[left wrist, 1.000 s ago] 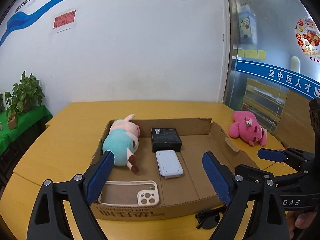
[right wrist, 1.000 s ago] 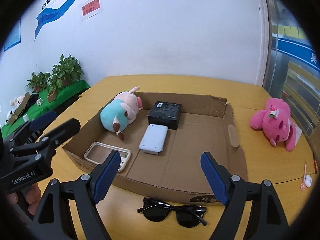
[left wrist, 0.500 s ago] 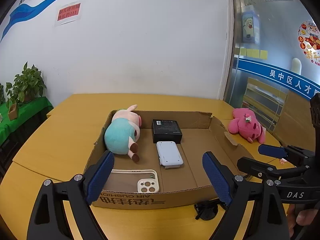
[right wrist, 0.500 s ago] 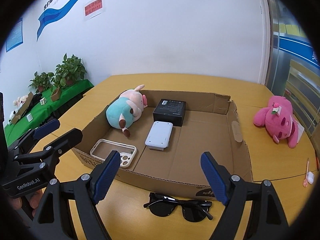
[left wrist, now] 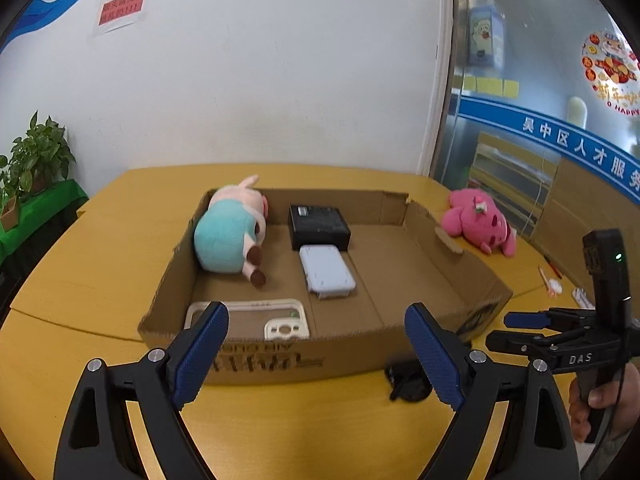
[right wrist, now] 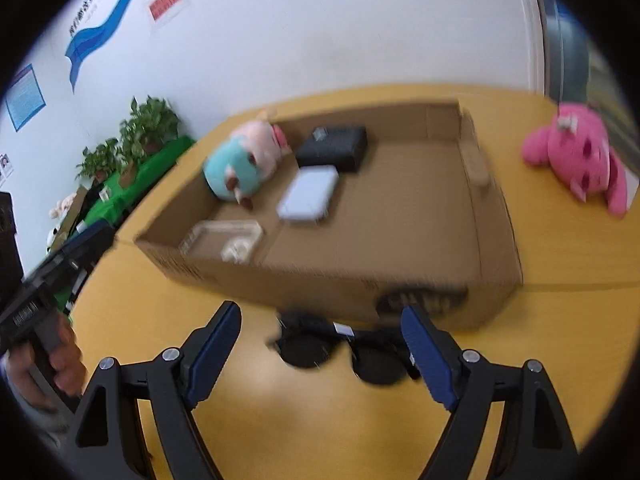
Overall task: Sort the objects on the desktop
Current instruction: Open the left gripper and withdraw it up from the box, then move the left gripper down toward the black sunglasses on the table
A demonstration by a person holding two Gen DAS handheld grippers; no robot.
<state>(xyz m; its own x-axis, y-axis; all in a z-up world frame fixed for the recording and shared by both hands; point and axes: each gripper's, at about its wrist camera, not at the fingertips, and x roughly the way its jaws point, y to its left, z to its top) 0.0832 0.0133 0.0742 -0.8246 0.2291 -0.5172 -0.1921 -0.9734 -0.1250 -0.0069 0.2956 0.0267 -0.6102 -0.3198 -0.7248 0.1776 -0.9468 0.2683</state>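
Black sunglasses lie on the yellow table just in front of the cardboard box. My right gripper hovers over them, open, with the glasses in the gap ahead of its blue pads and untouched. My left gripper is open and empty before the box's front wall. Its right finger partly hides the sunglasses. Inside the box lie a teal-and-pink pig plush, a black box, a pale grey case and a white phone case. A pink plush lies on the table to the right.
The right gripper and the hand holding it show at the right of the left wrist view. Small white and red items lie near the table's right edge. Potted plants stand on a green table at the left. A glass wall is on the right.
My right gripper has dropped and tipped down toward the sunglasses, which now sit between its fingers; its view is blurred. My left gripper sank a little toward the box front.
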